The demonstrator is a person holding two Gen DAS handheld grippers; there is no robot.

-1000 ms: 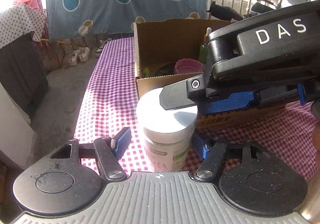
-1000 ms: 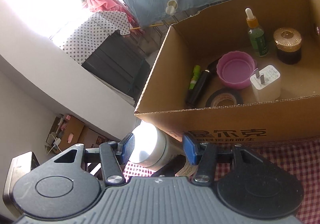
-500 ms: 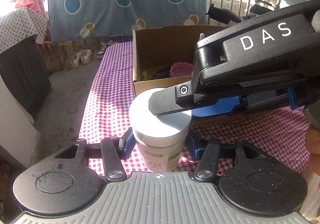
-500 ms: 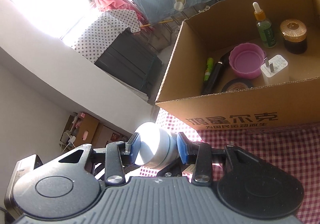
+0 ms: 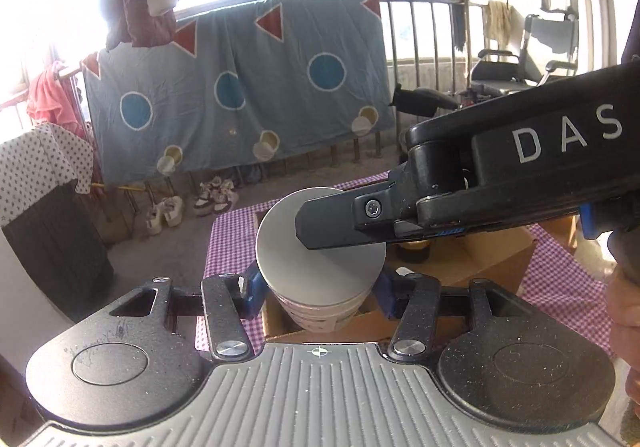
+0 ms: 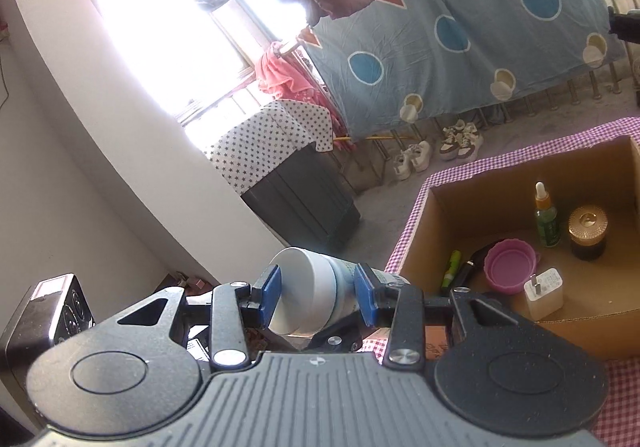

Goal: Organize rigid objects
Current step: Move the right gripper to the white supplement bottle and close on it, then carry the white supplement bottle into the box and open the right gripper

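A jar with a white lid [image 5: 320, 251] and a pale green label hangs in the air over the near left part of the cardboard box [image 5: 496, 267]. My left gripper [image 5: 320, 293] is shut on the jar's body just under the lid, blue pads [image 5: 251, 293] pressing both sides. My right gripper [image 6: 318, 297] is shut on the white lid [image 6: 306, 283] from the side; in the left wrist view its black finger [image 5: 340, 225] lies across the lid top. The jar looks tilted in the right wrist view.
The box [image 6: 416, 243] stands on a pink checked tablecloth [image 6: 620, 399]. Inside it are a dropper bottle [image 6: 546, 219], a gold-lidded jar [image 6: 588, 233], a pink cup [image 6: 510, 265], a white charger [image 6: 544, 291] and a green marker [image 6: 450, 271]. A person's hand [image 5: 626, 311] shows at right.
Both grippers closed onto the jar, then lifted it off the tablecloth. It now hangs above the box's near edge, and both views have tipped upward toward the window.
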